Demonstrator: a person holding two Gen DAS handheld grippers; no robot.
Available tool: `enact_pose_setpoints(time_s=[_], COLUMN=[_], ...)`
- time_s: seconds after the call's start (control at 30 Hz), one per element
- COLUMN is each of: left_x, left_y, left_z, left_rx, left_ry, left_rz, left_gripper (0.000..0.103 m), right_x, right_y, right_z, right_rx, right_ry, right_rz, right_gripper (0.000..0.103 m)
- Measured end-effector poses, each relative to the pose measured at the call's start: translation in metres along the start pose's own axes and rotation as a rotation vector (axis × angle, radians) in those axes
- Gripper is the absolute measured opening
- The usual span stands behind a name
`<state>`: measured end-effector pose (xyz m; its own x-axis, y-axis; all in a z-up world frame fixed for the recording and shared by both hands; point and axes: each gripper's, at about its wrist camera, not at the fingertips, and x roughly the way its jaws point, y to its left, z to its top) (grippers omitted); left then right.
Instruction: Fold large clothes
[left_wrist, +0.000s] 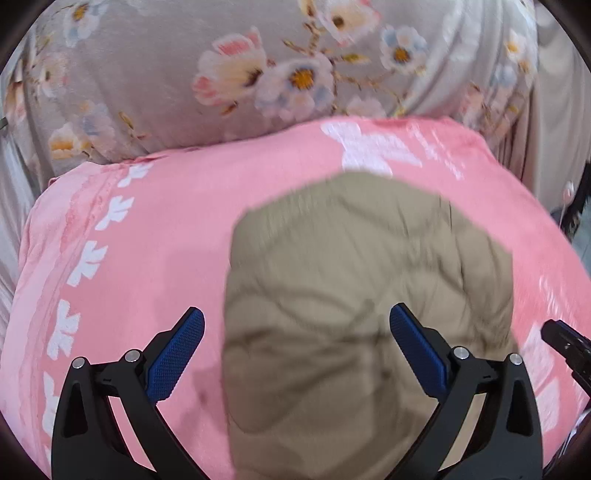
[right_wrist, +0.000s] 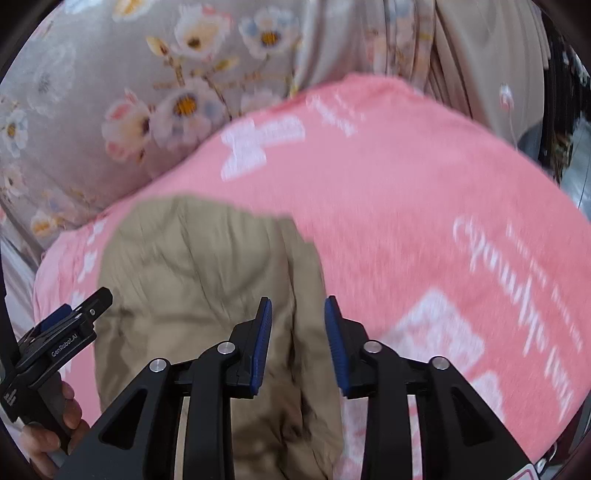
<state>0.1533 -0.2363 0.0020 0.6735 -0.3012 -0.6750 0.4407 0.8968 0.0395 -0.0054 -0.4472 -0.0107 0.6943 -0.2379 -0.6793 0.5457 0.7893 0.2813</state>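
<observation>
While both frames are smeared with motion blur, the layout is reading clearly enough. A crumpled khaki-tan cloth garment (left_wrist: 354, 295) is lying bunched on a pink fleece blanket with white leaf and letter prints (left_wrist: 147, 240), which is covering the work surface. Behind the blanket, a grey floral-printed fabric backdrop (left_wrist: 166, 74) is hanging in loose folds.

The left gripper (left_wrist: 295, 332) is hovering over the near part of the garment with its blue-padded fingers (left_wrist: 177, 354) spread wide — nothing is sitting between them. One pad is showing over the pink blanket, the other over the tan cloth. The tip of the other tool is poking in at the right edge of this view.

In the right wrist view, the right gripper (right_wrist: 298, 332) is holding its jaws only partly apart, a narrow gap between the blue pads, and the gap is lining up over the garment's (right_wrist: 207, 280) right-hand edge. The pads are not pinching the cloth — whether they are touching it I cannot tell. At the left of that view the left gripper (right_wrist: 79, 308) is showing side-on, with the person's bare hand (right_wrist: 55, 424) wrapping its handle. White script lettering on the blanket (right_wrist: 443, 221) is running to the right of the garment.
</observation>
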Motion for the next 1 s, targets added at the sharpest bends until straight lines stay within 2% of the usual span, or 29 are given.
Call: enact_pose_setpoints(time_s=[0.1,0.2,0.3,0.43,0.5,1.0], left_x=[0.011,0.034,0.064,0.08,0.087,0.105], left_y=[-0.004,-0.015,-0.022,-0.022,-0.026,-0.041], left_z=[0.032,0.047,0.045,0.034,0.03,0.014], left_rx=[-0.024,-0.019,-0.025,-0.045,-0.035,0.025], left_ry=[-0.004,0.005,0.045,0.06,0.056,0.017], left_rz=[0.002,0.054,0.089,0.077,0.084,0.145], left_gripper=[0.098,0.098,0.098,0.098,0.098,0.098], right_x=[0.01,0.047,0.092,0.126,0.132,0.152], right_y=[0.028,0.055,0.075,0.079,0.076,0.076], right_z=[0.022,0.03,0.025,0.009,0.005,-0.012], right_rx=[-0.076,-0.118,-0.164,-0.188,-0.135,-0.119], right_ry=[-0.052,-0.015,0.033,0.067,0.031,0.012], right_rz=[0.027,0.033,-0.029,-0.064,-0.053,-0.067], right_gripper=[0.031,0.031,0.031,0.031,0.031,0.031])
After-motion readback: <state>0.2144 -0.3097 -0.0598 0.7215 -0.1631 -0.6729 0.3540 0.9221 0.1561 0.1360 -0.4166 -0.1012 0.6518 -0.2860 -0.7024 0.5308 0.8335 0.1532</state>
